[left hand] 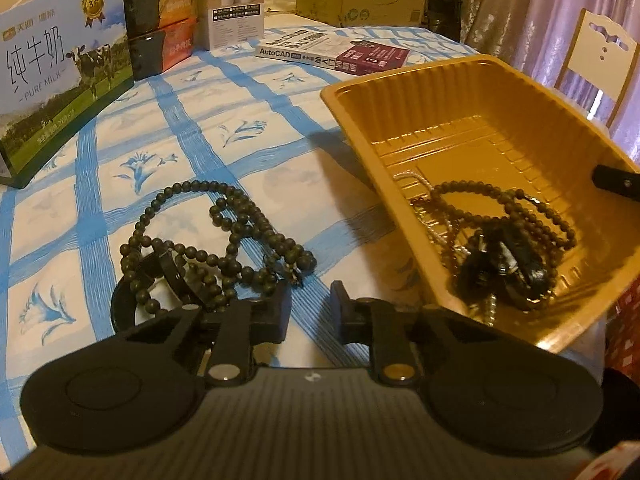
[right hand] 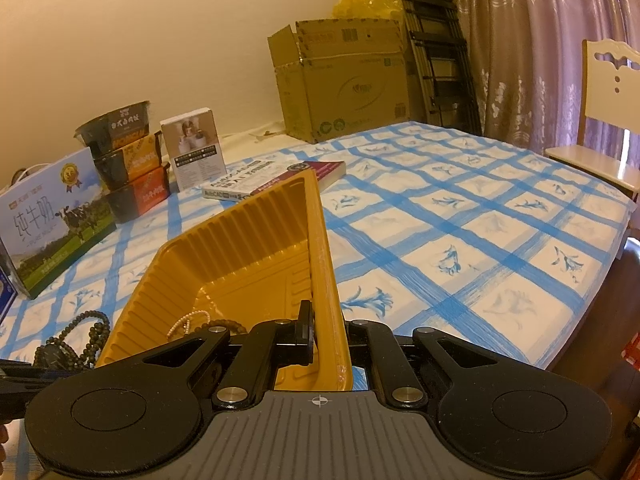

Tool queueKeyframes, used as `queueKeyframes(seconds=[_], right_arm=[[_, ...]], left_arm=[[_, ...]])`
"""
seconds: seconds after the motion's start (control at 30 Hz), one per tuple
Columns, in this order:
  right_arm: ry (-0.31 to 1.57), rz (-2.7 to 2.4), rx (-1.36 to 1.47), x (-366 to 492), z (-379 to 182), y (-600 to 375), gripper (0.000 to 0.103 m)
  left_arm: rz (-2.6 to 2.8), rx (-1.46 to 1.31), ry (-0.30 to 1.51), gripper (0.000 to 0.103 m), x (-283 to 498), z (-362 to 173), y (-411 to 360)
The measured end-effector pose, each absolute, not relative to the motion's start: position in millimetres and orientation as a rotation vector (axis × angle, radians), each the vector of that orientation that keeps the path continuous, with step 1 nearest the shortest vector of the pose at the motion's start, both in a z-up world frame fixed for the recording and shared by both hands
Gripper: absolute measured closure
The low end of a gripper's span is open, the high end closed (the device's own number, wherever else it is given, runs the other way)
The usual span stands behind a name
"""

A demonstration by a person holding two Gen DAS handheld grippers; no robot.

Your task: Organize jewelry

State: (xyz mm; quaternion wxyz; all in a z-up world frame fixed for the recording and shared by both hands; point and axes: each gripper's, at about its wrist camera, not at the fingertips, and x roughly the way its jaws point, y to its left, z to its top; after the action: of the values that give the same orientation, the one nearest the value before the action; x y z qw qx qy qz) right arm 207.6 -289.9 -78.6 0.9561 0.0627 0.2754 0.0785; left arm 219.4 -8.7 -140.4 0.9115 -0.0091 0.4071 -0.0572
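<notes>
- Beads first: a long dark bead necklace [left hand: 216, 236] lies looped on the blue-checked tablecloth [left hand: 224, 128], left of the tray, with a black band [left hand: 132, 300] tangled under its near loops.
- Left gripper [left hand: 310, 304] sits low over the cloth with its jaws parted and nothing between them; its left finger is right at the near end of the beads, though contact is hard to call.
- Gold plastic tray [left hand: 460, 116] is tipped up on the right side, and inside it a second dark bead string [left hand: 516, 208], a pale pearl strand [left hand: 420, 184] and a dark clump of pieces [left hand: 504, 272] are piled in the near corner.
- Right gripper [right hand: 326, 332] is clamped on the tray's right wall [right hand: 324, 264], one finger inside, one outside.
- Far left: a milk carton [left hand: 60, 92], stacked food boxes [left hand: 164, 32] and a white box [left hand: 236, 8].
- Far centre: an AutoCAD book [left hand: 332, 52] lies flat, a cardboard box [right hand: 344, 80] behind it, and a white chair [right hand: 608, 120] at the right edge.
</notes>
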Motion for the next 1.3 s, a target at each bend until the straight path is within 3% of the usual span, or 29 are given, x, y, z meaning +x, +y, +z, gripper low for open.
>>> queueKeyframes(seconds=[0.33, 0.73, 1.1, 1.3], right_arm=[[0.567, 0.154, 0.133, 211, -81, -292, 0.096], [0.567, 0.154, 0.133, 211, -81, -292, 0.096], [0.568, 0.155, 0.132, 211, -81, -292, 0.096], [0.567, 0.154, 0.133, 211, -81, -292, 0.096]], left_arm=[[-0.103, 0.065, 0.82, 0.087, 230, -148, -9], [-0.138, 0.051, 0.831, 0.1, 218, -144, -10], [-0.165, 0.062, 0.857, 0.097, 190, -141, -18], [-0.157, 0.102, 0.839, 0.088, 195, -140, -22]])
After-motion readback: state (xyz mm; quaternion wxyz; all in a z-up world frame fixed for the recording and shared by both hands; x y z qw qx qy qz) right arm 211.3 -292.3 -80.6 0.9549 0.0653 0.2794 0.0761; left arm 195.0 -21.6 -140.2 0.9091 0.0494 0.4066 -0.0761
